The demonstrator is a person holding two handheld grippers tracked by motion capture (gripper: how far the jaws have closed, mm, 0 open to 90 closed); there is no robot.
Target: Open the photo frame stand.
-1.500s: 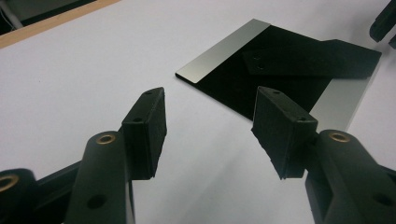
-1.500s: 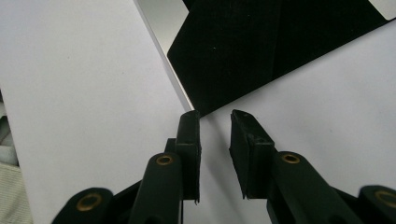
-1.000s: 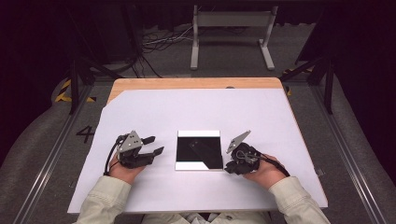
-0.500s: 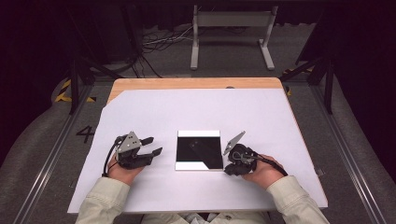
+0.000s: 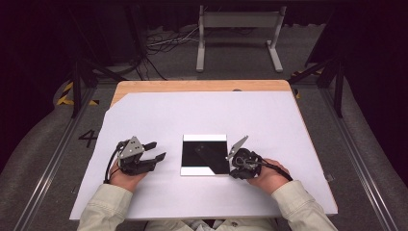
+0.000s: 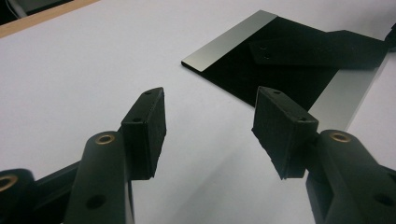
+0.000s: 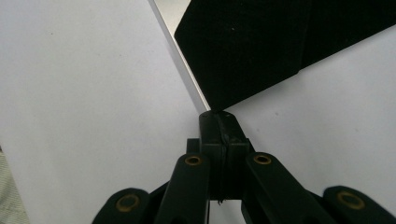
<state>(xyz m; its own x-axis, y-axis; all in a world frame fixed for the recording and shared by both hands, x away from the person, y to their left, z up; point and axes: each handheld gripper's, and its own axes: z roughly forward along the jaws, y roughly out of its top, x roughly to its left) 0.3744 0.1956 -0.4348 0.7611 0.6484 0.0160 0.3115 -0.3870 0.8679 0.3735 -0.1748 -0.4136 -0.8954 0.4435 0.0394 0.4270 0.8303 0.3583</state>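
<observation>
A flat square plate (image 5: 204, 154) lies on the white sheet (image 5: 202, 113) at mid-table, glossy black with pale strips along two edges. In the left gripper view the plate (image 6: 289, 60) lies ahead and to the right, mirroring dark shapes. My left gripper (image 5: 159, 149) rests on the sheet left of the plate, held in a hand. It stands open (image 6: 210, 121) with only bare sheet between the pads. My right gripper (image 5: 232, 172) sits at the plate's near right corner. It is shut (image 7: 218, 116), with its tips touching that corner of the plate (image 7: 261, 46).
The white sheet covers most of a wooden table, whose bare edge (image 5: 202, 85) shows at the back. Beyond it on the floor are a metal stand (image 5: 238, 38) and loose cables (image 5: 163, 45). Rails run along both sides of the table.
My right gripper has edged slightly left toward the plate's corner. The left gripper and the plate have stayed in place.
</observation>
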